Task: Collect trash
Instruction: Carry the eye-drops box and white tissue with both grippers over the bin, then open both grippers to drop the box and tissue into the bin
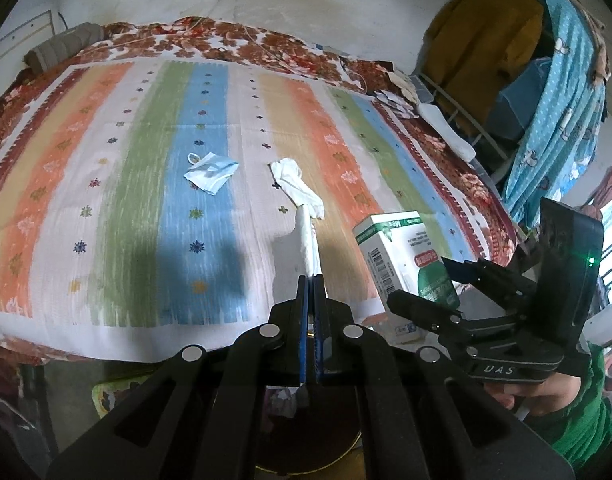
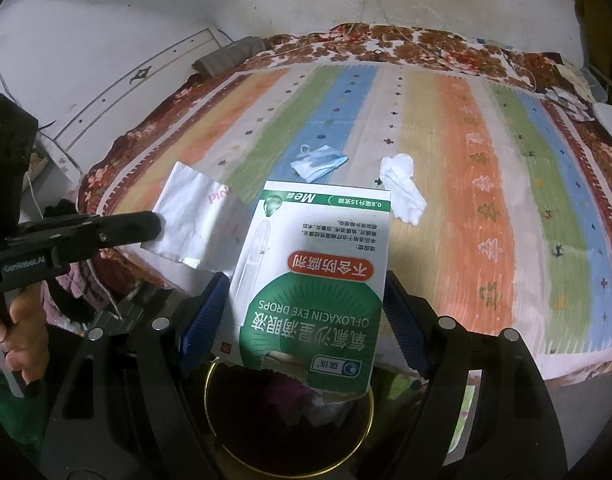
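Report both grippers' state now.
Left gripper: shut on a white paper wrapper.
Right gripper: clamped on a green-and-white cardboard eye-drops box.

The eye-drop box [image 2: 310, 280] is printed cardboard with a slightly glossy face and a torn lower edge. The sheet [image 2: 194, 220] in the left gripper [image 1: 311, 280] is thin, creased white paper. The crumpled tissue [image 2: 402, 188] is soft, matt paper. The face mask [image 2: 318, 162] looks like non-woven fabric. The bed cover [image 2: 486, 200] is woven striped cloth, matt and coarse. Both gripper bodies are matt black plastic; the fingers [image 2: 204, 316] carry ribbed blue pads. The bin rim [image 2: 290, 468] is shiny gold-coloured metal.
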Available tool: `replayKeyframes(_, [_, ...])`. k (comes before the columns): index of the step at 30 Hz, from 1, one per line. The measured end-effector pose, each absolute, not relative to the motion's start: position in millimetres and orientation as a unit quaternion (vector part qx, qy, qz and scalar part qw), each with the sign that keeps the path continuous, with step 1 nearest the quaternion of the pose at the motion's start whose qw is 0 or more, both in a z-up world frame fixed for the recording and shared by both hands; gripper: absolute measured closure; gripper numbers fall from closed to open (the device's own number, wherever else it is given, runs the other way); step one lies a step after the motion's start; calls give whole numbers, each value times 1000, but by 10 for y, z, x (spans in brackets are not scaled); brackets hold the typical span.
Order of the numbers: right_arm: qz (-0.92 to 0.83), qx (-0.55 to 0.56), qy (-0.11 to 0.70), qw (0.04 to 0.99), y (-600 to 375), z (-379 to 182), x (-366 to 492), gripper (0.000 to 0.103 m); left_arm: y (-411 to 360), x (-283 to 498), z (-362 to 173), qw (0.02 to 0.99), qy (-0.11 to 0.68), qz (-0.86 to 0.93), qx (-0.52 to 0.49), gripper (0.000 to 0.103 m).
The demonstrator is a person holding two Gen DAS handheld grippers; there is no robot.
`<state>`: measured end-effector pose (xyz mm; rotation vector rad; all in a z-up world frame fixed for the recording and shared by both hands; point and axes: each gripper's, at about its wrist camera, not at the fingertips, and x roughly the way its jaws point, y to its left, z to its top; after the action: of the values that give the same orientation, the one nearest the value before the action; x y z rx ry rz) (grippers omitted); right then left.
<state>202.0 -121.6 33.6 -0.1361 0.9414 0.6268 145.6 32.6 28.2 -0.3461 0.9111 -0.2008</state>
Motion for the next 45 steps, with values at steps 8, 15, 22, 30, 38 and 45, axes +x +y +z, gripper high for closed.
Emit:
replayKeyframes(8, [305,-66,443,841,-1306,267,1718,31,263,1261,207,876,436,-104,-177,101])
replayKeyframes(15, [309,-69,450,835,-1358,168,1522,31,250,1139,164,876,435,-101,-184,102])
replayKeyframes(22, [310,-80,460,828,-1358,27,1324,31,217,937,81,870,441,-94,-198,101])
replayKeyframes(30, [307,-79,485,815,-1386,-164,1146,31,158,726,-108,853,471,-79,-210,101])
replayKeyframes(38, [302,-92,512,799,-1359,-356,1024,31,108,609,-226,844,489,-70,-208,101])
replayKeyframes(45, [299,-89,527,791,-1355,-419,1047,31,82,609,-237,842,495,-67,-204,101])
